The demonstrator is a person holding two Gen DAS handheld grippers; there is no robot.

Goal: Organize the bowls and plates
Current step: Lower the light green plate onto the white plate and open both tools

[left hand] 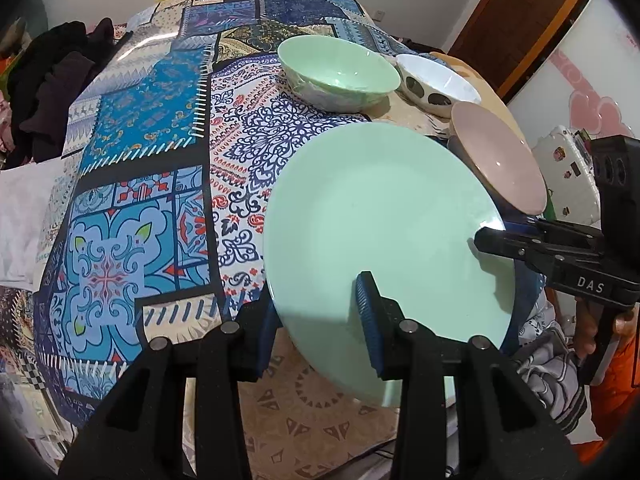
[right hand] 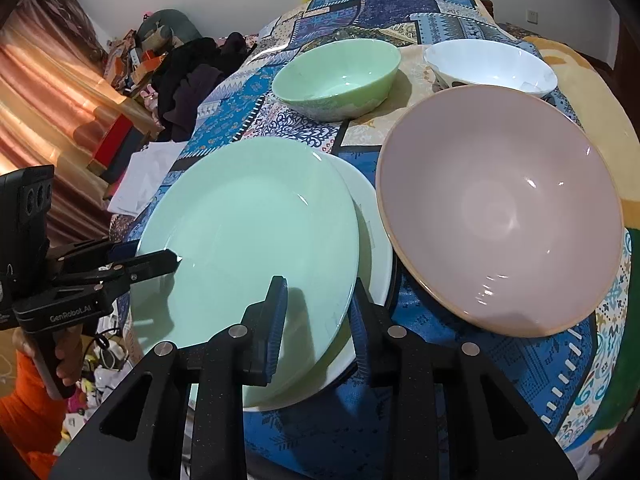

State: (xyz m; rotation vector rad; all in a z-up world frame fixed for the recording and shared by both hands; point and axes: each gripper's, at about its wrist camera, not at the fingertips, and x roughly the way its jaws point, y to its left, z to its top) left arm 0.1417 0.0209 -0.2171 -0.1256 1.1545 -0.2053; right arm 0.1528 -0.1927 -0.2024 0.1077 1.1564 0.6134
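A mint-green plate is held at two sides. My left gripper is shut on its near-left rim. My right gripper is shut on its right rim. In the right wrist view the green plate lies over a white plate, which peeks out on the right; whether they touch I cannot tell. A large pink bowl sits just right of the plates. Farther back stand a green bowl and a white bowl with dark spots.
A patterned blue tablecloth covers the table. Dark clothes are piled beyond its left edge, near a white sheet. A hand with an orange sleeve holds the left gripper's handle.
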